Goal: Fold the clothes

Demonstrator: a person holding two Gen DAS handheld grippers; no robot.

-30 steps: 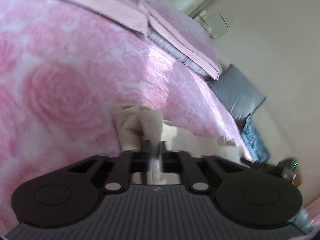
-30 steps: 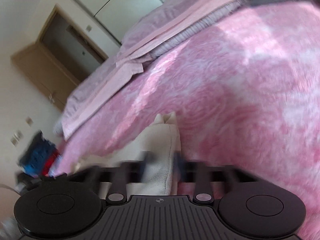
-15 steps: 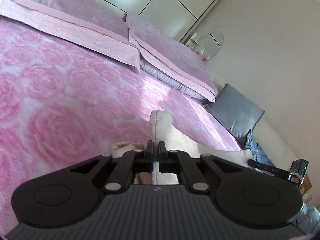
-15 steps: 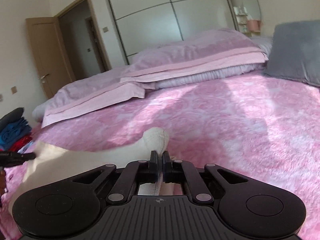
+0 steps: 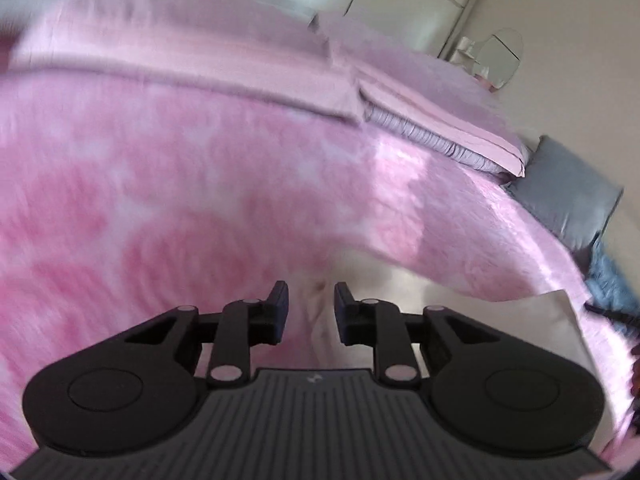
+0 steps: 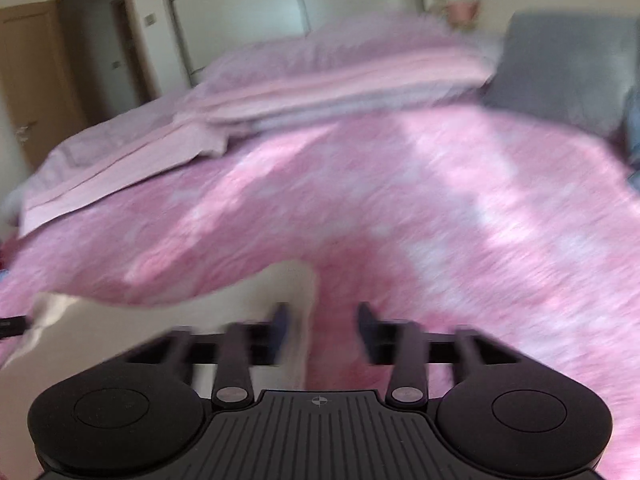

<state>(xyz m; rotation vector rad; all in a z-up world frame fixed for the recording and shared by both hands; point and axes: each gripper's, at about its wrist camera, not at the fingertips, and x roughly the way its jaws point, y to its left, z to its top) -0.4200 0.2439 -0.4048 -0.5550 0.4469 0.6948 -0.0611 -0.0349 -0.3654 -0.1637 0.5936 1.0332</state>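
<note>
Left black two-finger plastic gripper [image 5: 307, 306]: jaws parted, clear gap between fingers, nothing pinched. Fingers [image 5: 279, 304] sharp in frame, pointing forward and slightly down, level with each other, body filling near edge of view. Right black two-finger plastic gripper [image 6: 322, 326]: jaws spread too, gap looks a bit wider than left one's, nothing clamped. Its fingers [image 6: 366, 324] smeared by motion blur, so tip detail hard to read. Hands holding them not visible.

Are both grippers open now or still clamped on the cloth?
Both open: left gripper and right gripper show gaps; the cloth lies on the bed.
</note>
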